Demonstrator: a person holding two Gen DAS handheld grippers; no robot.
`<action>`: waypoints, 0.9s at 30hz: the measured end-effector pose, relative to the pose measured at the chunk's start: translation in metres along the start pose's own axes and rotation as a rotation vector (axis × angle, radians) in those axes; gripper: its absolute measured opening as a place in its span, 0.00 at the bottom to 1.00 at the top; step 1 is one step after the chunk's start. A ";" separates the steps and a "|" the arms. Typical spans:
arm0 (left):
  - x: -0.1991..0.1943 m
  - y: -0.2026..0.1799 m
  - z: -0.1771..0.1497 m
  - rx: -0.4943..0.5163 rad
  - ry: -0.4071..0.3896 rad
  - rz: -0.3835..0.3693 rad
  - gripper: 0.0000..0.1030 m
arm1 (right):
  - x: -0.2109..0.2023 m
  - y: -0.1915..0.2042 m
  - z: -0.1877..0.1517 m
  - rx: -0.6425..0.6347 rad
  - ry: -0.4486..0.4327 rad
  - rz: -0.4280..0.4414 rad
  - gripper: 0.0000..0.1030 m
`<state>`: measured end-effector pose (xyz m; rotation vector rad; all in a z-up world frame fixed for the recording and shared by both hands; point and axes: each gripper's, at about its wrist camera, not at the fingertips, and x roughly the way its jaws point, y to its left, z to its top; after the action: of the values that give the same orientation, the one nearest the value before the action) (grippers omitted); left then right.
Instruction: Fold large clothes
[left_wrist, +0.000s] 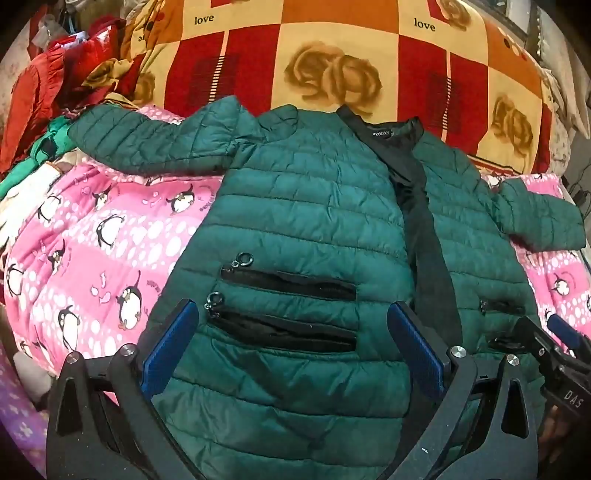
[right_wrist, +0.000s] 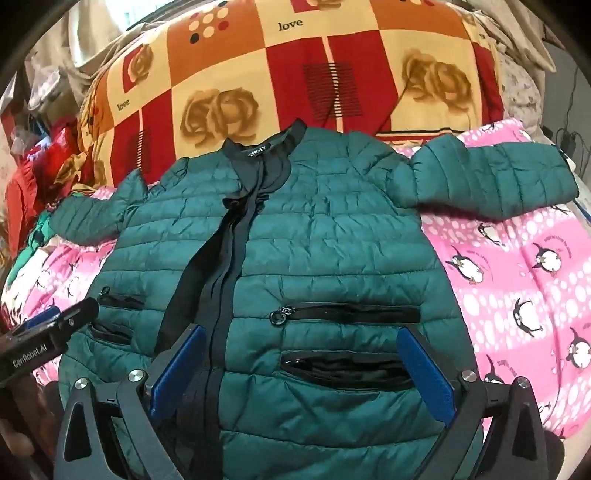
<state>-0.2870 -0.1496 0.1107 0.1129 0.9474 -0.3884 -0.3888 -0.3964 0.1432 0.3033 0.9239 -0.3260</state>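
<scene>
A dark green quilted jacket (left_wrist: 314, 206) (right_wrist: 332, 240) lies front up on a pink penguin blanket (left_wrist: 92, 251), collar away from me, with a black zip strip (left_wrist: 424, 229) down its middle. Both sleeves are spread out sideways, one sleeve (left_wrist: 147, 144) to the left and the other sleeve (right_wrist: 491, 173) to the right. My left gripper (left_wrist: 295, 332) hovers open over the left front's two zip pockets (left_wrist: 288, 284). My right gripper (right_wrist: 301, 365) hovers open over the right front's pockets (right_wrist: 347, 314). Nothing is between either pair of blue pads. Each gripper also shows at the edge of the other's view.
A bulky chequered quilt (left_wrist: 332, 55) in red, orange and cream with roses lies behind the collar. Red clothes (left_wrist: 44, 85) and a lighter green garment (left_wrist: 44, 147) are piled at the far left. Cables (right_wrist: 569, 140) hang at the right edge.
</scene>
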 end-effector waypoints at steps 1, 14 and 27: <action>0.000 0.001 0.000 0.003 0.002 0.001 0.99 | -0.002 0.005 -0.003 -0.003 -0.003 -0.006 1.00; 0.001 -0.011 -0.003 0.024 -0.004 0.029 0.99 | 0.007 0.001 0.000 -0.011 0.013 -0.008 1.00; 0.006 -0.017 -0.004 0.037 0.009 0.039 0.99 | 0.010 0.000 0.000 0.029 0.015 0.034 1.00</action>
<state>-0.2935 -0.1658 0.1049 0.1661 0.9457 -0.3699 -0.3830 -0.3975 0.1350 0.3481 0.9283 -0.3067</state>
